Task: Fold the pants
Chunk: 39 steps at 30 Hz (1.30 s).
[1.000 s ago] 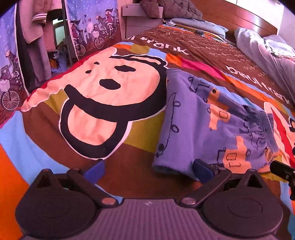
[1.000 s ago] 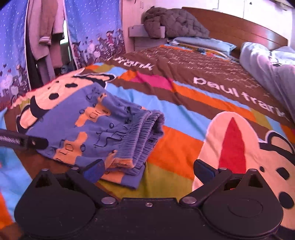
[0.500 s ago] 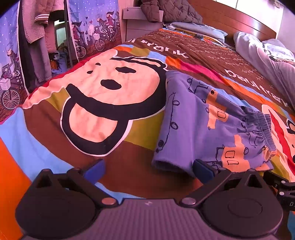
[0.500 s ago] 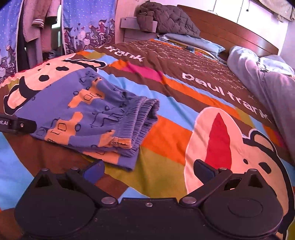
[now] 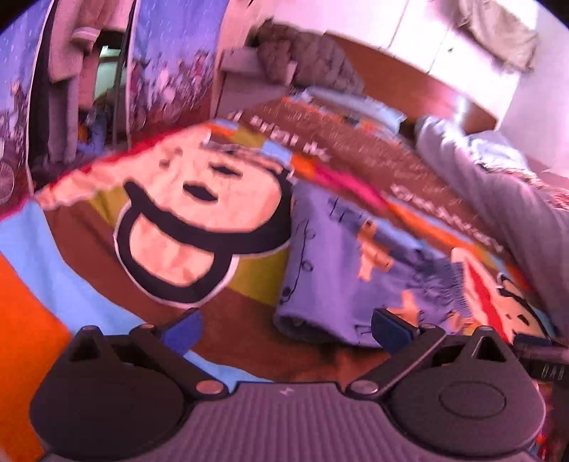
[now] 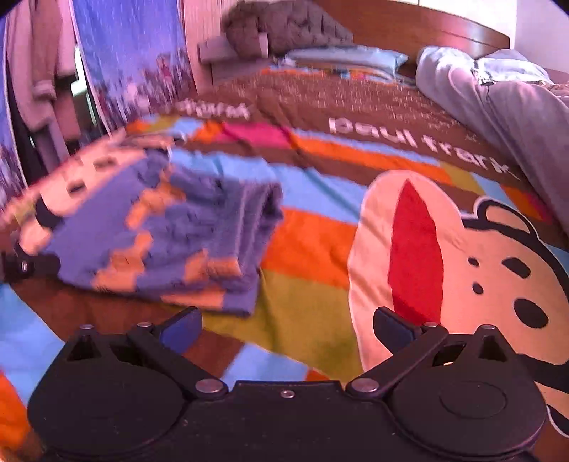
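folded pants [image 5: 341, 270], bedspread [image 5: 89, 256], open left tool [image 5: 284, 328]

"paul frank" on bedspread [image 6: 391, 106]

A wooden headboard [image 6: 409, 26] backs the bed; patterned blue curtains [image 6: 131, 60] hang left.

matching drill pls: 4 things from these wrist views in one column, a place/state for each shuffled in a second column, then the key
Things:
1. pants
2. left gripper
3. quilted brown jacket
4. grey garment

Places/states:
A. heaped by the headboard at the far end of the bed
B. folded, lying flat on the cartoon bedspread
C. stretched along the bed's right edge
D. open, holding nothing, near the pants' closer edge

Pairs: 1-B, 2-D, 3-A, 4-C
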### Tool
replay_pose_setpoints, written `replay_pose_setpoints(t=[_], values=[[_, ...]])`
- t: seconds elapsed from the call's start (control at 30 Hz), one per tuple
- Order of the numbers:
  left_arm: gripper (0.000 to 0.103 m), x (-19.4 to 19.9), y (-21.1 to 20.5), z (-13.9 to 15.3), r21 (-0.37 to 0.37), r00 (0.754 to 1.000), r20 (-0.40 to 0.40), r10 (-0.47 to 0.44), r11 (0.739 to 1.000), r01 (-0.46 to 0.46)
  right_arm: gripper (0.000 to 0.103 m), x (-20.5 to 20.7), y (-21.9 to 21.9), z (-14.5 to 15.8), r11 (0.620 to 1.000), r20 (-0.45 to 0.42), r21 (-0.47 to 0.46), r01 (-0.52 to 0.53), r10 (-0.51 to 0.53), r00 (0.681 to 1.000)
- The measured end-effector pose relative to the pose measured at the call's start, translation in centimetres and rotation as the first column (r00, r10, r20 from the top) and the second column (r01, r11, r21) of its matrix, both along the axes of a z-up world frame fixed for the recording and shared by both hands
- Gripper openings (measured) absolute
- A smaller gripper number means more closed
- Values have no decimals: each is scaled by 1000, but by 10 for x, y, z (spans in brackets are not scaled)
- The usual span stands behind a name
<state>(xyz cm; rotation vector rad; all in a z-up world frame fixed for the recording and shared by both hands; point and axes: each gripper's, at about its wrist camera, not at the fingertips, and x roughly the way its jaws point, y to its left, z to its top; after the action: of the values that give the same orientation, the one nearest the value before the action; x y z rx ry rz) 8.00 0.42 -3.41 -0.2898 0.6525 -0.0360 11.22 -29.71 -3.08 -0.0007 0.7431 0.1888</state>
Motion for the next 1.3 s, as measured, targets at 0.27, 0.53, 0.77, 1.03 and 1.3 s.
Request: replay_pose_setpoints(t=[0.27,0.53,0.77,1.03,1.3], values=[[103,37,-13,16,135,976,69,-206,971,195,102,50,-15,11,944,32,307,-123,119,992],[103,97,6,-19,-114,948,-98,-304,949,293,102,129,-18,-33,914,-72,331,-234,272,960],[103,101,25,-33,-271,946,-49,-321,916,297,102,133,-5,-47,843,-17,434,-316,359,933],[90,107,36,-36,-332,954,-46,-298,905,267,95,134,-17,-48,806,-71,565,-179,263,962],[72,103,34,-33,-293,958,-56,-280,922,252,47,122,-22,-47,868,-127,496,-32,109,986]])
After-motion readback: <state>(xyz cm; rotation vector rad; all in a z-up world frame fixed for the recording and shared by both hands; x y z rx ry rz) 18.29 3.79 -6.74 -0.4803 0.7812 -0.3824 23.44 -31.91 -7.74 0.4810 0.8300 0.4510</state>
